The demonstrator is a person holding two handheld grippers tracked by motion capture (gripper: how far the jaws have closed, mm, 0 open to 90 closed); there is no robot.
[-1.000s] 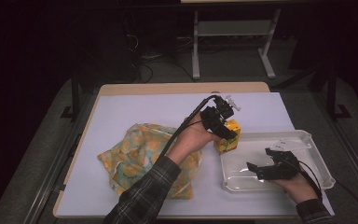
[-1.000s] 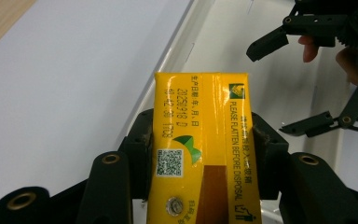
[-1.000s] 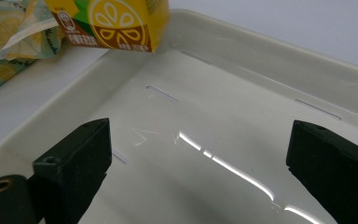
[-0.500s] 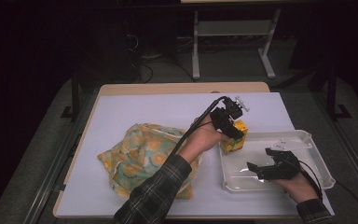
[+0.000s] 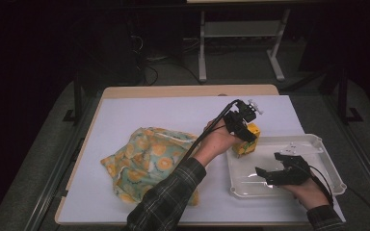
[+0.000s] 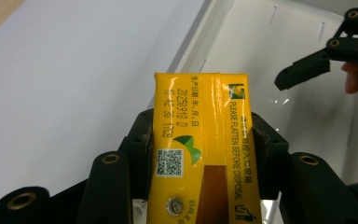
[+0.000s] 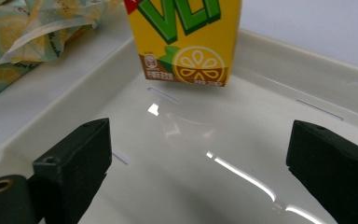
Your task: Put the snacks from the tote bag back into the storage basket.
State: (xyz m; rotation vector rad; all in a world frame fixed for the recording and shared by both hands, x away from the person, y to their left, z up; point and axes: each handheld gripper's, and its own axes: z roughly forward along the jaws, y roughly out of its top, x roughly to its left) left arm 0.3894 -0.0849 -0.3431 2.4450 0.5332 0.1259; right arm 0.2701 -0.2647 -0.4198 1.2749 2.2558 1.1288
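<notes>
pinching the yellow drink carton (image 5: 247,139) between its jaws, the left gripper (image 5: 241,126) is carrying it in over the white tray (image 5: 318,142) (nearly delivered); right gripper (image 5: 275,174) is waiting spread, inside.

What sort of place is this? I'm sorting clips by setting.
Probably a lab or recording workspace, not a home: a white-topped table in a dark room, cables on the floor behind it, and handheld grippers, the left gripper carrying a yellow drink carton over a white plastic tray.
</notes>
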